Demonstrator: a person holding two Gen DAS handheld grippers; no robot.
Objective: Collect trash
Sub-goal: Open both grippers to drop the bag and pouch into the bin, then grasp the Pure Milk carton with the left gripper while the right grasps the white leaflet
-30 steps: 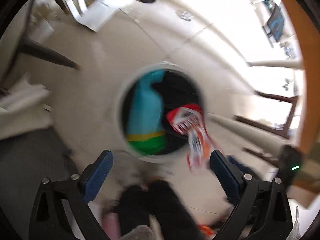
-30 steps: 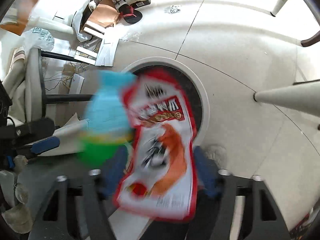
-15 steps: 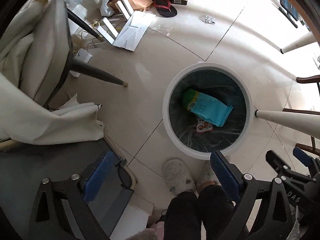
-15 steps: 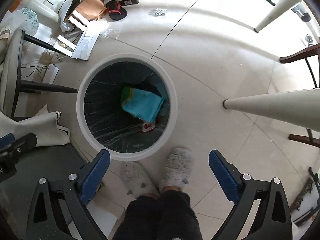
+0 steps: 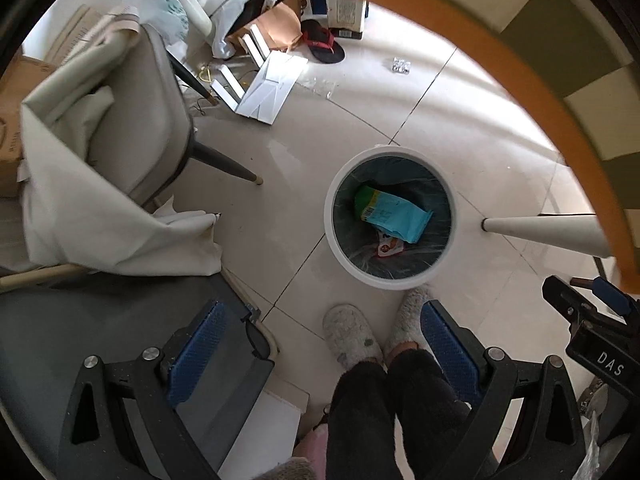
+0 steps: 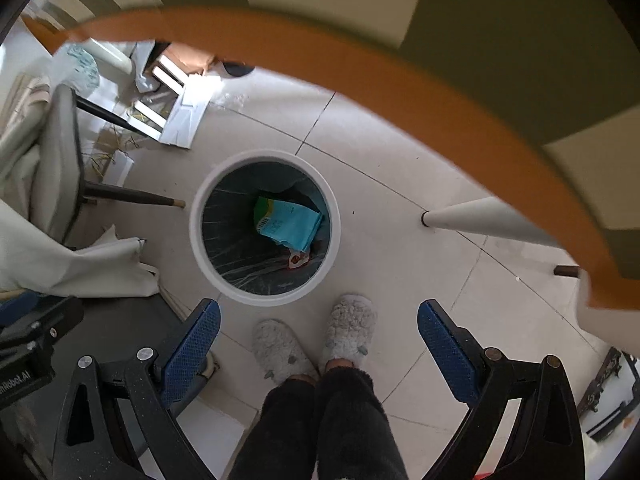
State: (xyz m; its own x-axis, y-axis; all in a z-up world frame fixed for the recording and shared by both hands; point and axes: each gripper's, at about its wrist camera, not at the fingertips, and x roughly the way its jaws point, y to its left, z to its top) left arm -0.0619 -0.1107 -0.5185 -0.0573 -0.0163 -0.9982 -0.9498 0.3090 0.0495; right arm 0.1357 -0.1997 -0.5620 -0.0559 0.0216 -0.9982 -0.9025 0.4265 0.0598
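While both grippers point down with jaws wide and empty, the left gripper [image 5: 320, 344] and right gripper [image 6: 318, 344] look into a round white bin [image 5: 332, 216] on the tiled floor. Inside lies a light blue packet [image 5: 396, 214] with a green end, flat, partly covering a red-and-white wrapper [image 5: 388, 246] at its six o'clock. Two fluffy slippers [image 6: 312, 344] stand at the bin's six o'clock. A chair [image 5: 136, 120] sits at nine o'clock, a table edge [image 5: 520, 80] at two.
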